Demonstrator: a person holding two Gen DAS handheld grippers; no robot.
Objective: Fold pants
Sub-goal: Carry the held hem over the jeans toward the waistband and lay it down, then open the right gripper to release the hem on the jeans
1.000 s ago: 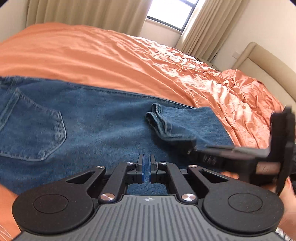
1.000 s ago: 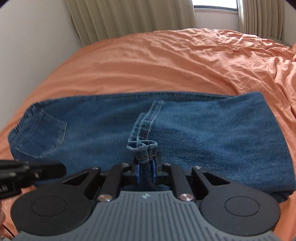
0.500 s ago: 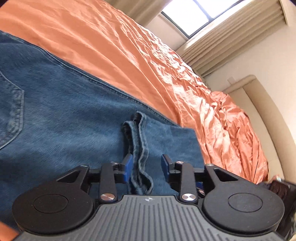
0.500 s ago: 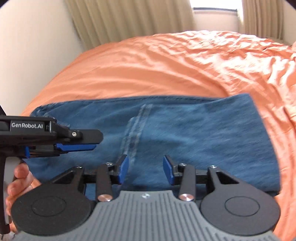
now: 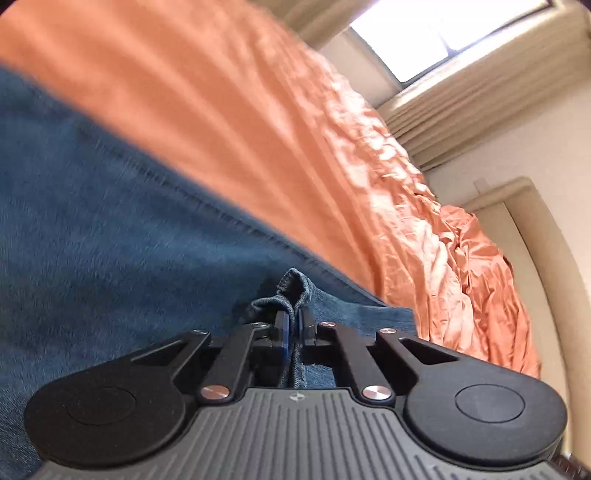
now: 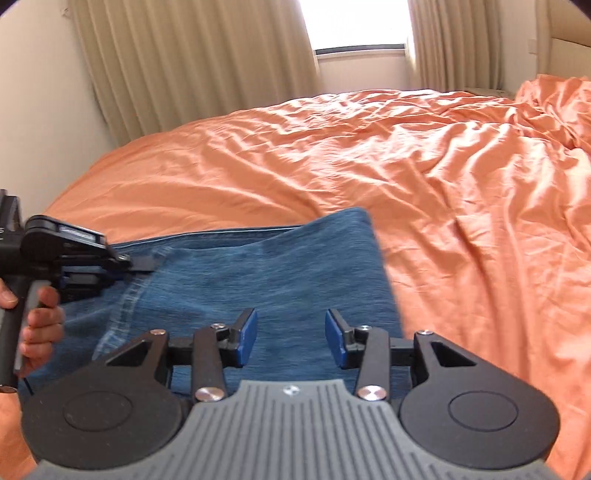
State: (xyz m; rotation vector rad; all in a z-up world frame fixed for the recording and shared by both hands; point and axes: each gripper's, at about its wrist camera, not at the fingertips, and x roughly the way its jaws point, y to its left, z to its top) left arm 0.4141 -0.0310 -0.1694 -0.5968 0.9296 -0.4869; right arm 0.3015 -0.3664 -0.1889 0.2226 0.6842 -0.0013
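Blue jeans lie folded lengthwise on an orange bed, with the leg ends doubled back over the upper part. My left gripper is shut on the bunched hem of the leg end. In the right wrist view the jeans fill the lower middle, their folded edge at the right. My right gripper is open and empty just above the denim. The left gripper shows at the left of that view, held by a hand, pinching the hem.
The orange bedsheet is wrinkled and spreads far and right of the jeans. Beige curtains and a window stand behind the bed. A beige headboard lies at the right in the left wrist view.
My right gripper let go of the hem, opened and moved right over the folded leg. My left gripper opened around the hem, then shut on it.
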